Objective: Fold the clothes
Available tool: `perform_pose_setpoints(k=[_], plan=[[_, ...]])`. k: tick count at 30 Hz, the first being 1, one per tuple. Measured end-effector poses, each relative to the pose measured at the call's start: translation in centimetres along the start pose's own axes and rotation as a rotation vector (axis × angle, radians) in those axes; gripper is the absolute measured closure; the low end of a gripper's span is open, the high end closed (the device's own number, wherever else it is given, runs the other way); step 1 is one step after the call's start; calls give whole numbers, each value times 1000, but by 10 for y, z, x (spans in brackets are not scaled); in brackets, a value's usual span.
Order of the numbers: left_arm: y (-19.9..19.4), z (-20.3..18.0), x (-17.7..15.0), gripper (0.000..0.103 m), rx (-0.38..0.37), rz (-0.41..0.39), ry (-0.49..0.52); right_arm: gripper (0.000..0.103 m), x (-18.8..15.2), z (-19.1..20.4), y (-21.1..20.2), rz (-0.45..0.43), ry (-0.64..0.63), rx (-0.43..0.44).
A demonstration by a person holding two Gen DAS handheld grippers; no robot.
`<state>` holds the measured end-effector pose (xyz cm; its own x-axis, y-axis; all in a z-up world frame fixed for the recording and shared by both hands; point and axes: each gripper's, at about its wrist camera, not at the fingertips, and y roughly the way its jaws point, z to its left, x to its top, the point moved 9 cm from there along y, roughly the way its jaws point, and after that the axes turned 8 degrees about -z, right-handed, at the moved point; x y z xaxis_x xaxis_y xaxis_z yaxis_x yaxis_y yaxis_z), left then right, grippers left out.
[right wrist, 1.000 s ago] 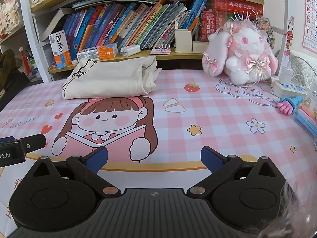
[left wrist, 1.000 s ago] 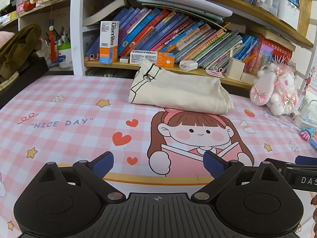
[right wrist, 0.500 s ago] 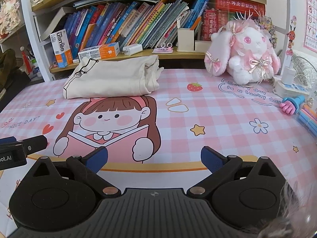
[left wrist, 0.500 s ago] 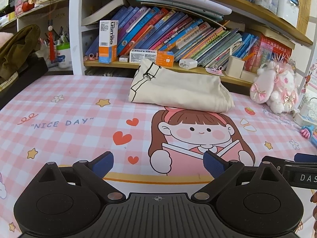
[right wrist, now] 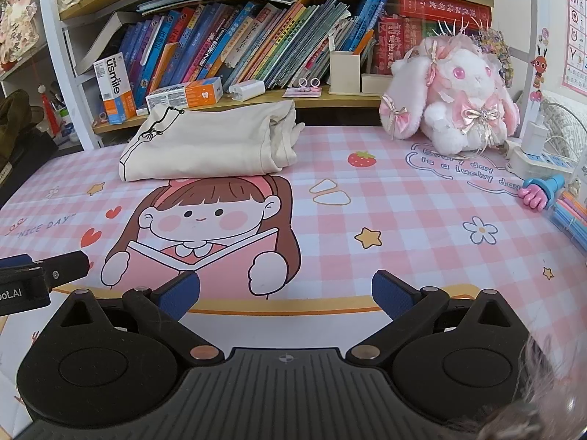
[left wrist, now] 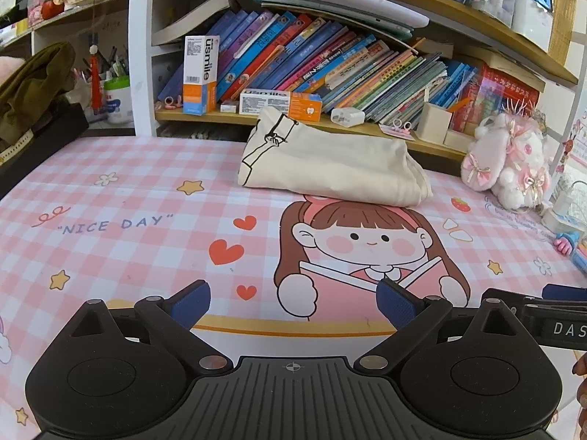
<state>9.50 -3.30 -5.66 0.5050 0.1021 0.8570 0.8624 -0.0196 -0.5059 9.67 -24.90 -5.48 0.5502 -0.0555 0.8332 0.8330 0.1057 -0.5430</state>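
Both tools, left (left wrist: pixel 293 302) and right (right wrist: pixel 285 295), have drifted slightly back, jaws spread and empty, from the folded cream garment (right wrist: pixel 209 145), so folding looks finished.

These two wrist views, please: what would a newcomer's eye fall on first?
Probably the big cartoon girl printed mid-way across the pink checked table cover, and the folded cream garment lying just behind her, before the bookshelf. Next, the pink-and-white plush rabbit at the far right. Both grippers hover open and empty near the front edge.

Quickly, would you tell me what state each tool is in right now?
Left tool: open, holding nothing.
Right tool: open, holding nothing.
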Motion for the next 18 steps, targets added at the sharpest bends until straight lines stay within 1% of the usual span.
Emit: perform_pose_setpoints(k=[18], plan=[[0,-1,-2,4,-18,14,4,2,-1,2,-2,6,2,-2]])
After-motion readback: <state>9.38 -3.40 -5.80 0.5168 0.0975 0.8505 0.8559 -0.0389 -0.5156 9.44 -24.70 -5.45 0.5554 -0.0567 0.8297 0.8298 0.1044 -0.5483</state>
